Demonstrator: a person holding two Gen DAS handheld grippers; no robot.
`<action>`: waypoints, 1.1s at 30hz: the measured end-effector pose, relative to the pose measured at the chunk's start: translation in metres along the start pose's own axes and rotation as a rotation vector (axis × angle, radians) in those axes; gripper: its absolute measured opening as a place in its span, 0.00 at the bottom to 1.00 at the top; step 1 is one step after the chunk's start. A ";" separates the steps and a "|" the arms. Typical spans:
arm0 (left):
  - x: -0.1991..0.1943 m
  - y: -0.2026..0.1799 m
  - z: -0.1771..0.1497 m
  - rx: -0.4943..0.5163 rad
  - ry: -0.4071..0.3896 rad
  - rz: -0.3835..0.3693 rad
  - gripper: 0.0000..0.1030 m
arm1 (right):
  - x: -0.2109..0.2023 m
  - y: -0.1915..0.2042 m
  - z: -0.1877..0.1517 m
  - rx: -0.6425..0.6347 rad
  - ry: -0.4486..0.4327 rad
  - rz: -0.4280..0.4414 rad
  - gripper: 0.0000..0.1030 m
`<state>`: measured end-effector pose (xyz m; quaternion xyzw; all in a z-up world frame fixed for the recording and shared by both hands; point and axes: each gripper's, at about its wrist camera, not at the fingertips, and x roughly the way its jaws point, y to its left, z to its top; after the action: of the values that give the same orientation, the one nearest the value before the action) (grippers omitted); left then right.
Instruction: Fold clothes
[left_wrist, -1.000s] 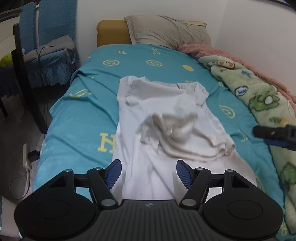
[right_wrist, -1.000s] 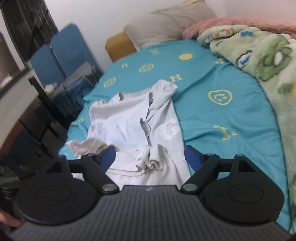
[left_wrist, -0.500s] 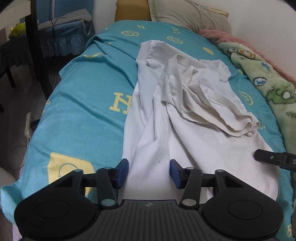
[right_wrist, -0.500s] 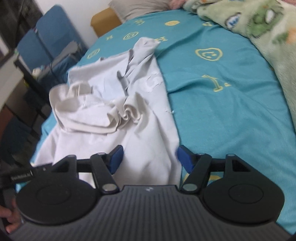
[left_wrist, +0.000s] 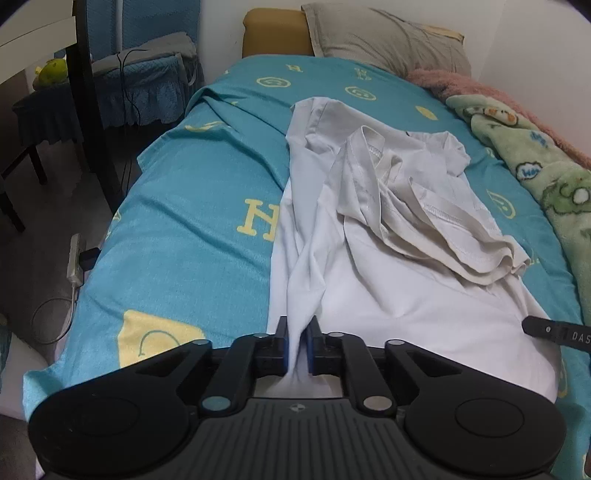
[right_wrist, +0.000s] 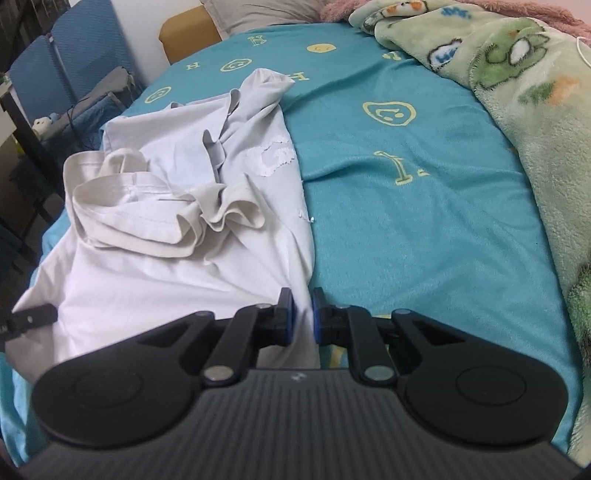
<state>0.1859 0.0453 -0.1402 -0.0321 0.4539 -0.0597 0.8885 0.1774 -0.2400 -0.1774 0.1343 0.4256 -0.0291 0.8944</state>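
A white T-shirt (left_wrist: 388, 280) lies lengthwise on the teal bed sheet (left_wrist: 192, 229), its upper part crumpled and folded back on itself in the middle. My left gripper (left_wrist: 298, 332) is shut on the shirt's near left hem edge. My right gripper (right_wrist: 302, 308) is shut on the shirt's (right_wrist: 166, 266) near right hem edge. The right gripper's tip shows at the right edge of the left wrist view (left_wrist: 554, 330); the left gripper's tip shows at the left edge of the right wrist view (right_wrist: 29, 317).
A green cartoon blanket (right_wrist: 517, 92) and a pink blanket (left_wrist: 461, 83) lie along the bed's right side. A grey pillow (left_wrist: 384, 37) is at the head. Blue chairs (left_wrist: 144, 85), a dark table leg (left_wrist: 96, 110) and a power strip (left_wrist: 75, 264) are left of the bed.
Both grippers moved down to the shirt's near hem and closed on it; they were open half a second ago. The crumpled fold settled on the shirt's middle.
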 end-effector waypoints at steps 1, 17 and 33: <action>-0.005 0.000 0.000 -0.002 0.004 -0.006 0.22 | -0.002 -0.001 0.000 0.010 -0.002 0.002 0.15; -0.041 0.002 -0.037 -0.330 0.163 -0.343 0.75 | -0.065 -0.020 0.000 0.344 -0.054 0.248 0.84; 0.004 0.041 -0.042 -0.700 0.148 -0.317 0.40 | -0.012 0.016 -0.069 0.769 0.356 0.668 0.85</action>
<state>0.1573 0.0854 -0.1729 -0.3984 0.4992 -0.0398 0.7684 0.1204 -0.2070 -0.2066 0.5828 0.4634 0.1264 0.6555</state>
